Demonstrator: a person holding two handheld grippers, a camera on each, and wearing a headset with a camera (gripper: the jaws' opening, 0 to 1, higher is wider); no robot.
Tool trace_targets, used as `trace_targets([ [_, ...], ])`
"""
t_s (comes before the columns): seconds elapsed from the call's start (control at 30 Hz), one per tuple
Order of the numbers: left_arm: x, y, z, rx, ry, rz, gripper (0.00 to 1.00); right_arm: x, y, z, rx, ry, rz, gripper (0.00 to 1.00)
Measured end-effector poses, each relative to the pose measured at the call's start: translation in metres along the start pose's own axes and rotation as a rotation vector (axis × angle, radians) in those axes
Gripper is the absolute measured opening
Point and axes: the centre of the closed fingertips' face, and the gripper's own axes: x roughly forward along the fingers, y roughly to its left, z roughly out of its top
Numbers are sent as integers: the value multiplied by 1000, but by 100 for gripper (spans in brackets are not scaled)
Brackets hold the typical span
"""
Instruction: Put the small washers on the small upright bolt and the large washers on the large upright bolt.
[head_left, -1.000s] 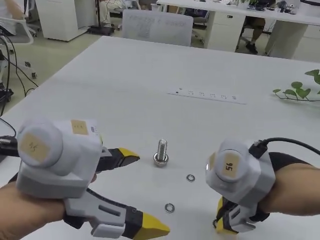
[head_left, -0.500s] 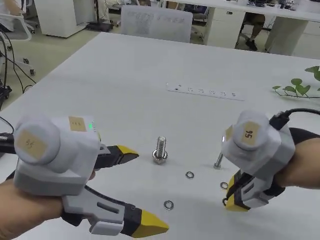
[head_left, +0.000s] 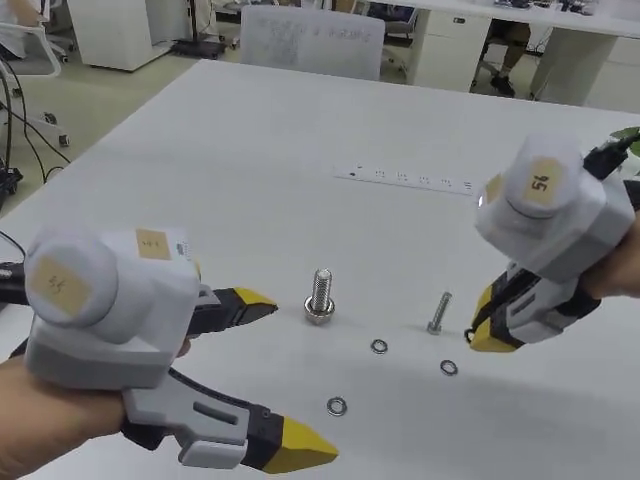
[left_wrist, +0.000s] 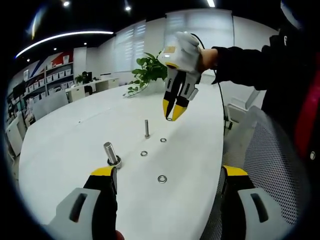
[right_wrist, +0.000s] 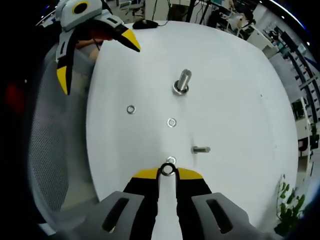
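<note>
The large bolt (head_left: 320, 297) stands upright mid-table, the thin small bolt (head_left: 438, 313) upright to its right. Three washers lie flat on the white table: one (head_left: 379, 346) between the bolts, one (head_left: 449, 367) below the small bolt, one (head_left: 337, 406) nearer me. My right gripper (head_left: 478, 340) hovers right of the small bolt, tips down. In the right gripper view its tips (right_wrist: 167, 171) are shut on a washer (right_wrist: 167, 169), above the small bolt (right_wrist: 201, 149) and large bolt (right_wrist: 182, 81). My left gripper (head_left: 280, 375) is open at lower left, holding nothing, left of the large bolt (left_wrist: 111, 152).
A white power strip (head_left: 415, 183) lies across the table further back. A green plant (head_left: 625, 140) reaches in at the right edge. Chairs and desks stand beyond the far table edge (head_left: 400, 95). In the left gripper view the right gripper (left_wrist: 171, 116) hangs above the small bolt (left_wrist: 147, 128).
My right gripper has risen from the table near me and moved up and to the right, uncovering the small bolt and a washer. The left gripper has stayed put, open.
</note>
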Motion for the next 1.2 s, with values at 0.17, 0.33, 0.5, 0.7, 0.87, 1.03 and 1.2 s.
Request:
trace_targets([
  [0.17, 1, 1, 1, 0, 1, -1, 85, -6, -11, 5, 2, -14, -26, 12],
  [0.33, 2, 2, 3, 2, -1, -1, 85, -8, -23, 12, -7, -15, -44, 12],
  [0.5, 0, 5, 3, -2, -8, 6, 85, -5, -35, 21, -20, -20, -50, 12],
  [0.7, -1, 9, 8, -22, -39, 11, 85, -2, -44, 27, -20, -25, -47, 12],
  [0.87, -1, 12, 12, -24, -58, 12, 85, 1, -49, 29, -25, -26, -42, 12],
  [1.03, 0, 12, 15, -22, -76, 8, 85, 8, -56, 26, -27, -12, -30, 12],
  [1.2, 1, 13, 18, -21, -87, 7, 86, 14, -60, 23, -28, 4, -16, 12],
])
